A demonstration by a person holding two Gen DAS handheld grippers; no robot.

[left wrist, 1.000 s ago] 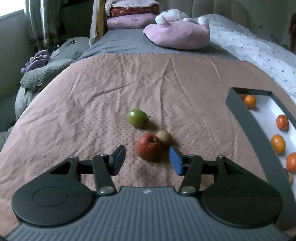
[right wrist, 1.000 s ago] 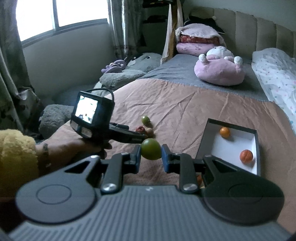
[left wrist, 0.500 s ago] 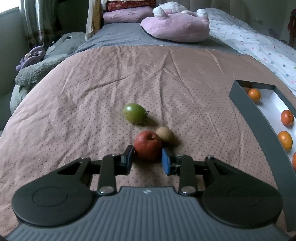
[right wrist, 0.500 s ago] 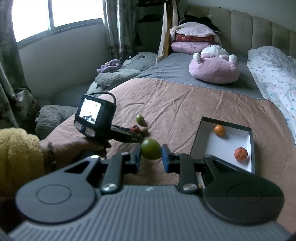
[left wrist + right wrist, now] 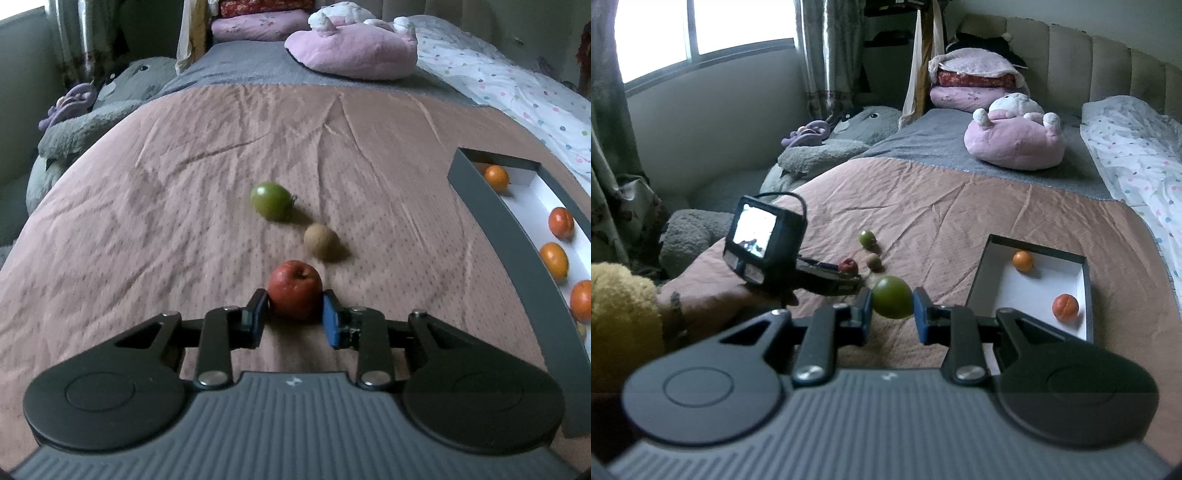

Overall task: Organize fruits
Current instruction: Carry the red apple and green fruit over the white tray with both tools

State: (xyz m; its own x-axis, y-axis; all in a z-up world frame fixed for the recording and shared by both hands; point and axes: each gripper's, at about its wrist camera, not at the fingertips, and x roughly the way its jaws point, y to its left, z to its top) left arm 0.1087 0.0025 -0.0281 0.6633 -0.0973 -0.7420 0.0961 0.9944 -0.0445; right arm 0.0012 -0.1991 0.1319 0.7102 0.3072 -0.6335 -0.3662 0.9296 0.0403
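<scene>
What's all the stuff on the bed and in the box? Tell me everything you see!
red apple: 1, red, between the left fingers
green fruit: 1, green, held by the right gripper
green fruit on blanket: 1, green, mid-blanket
tan fruit: 1, tan, between the apple and the blanket's green fruit
orange fruits: 4 showing, orange, in the box
box: 1, dark outside, white inside, right
plush toy: 1, pink, far end
left gripper: 1, black
right gripper: 1, black
</scene>
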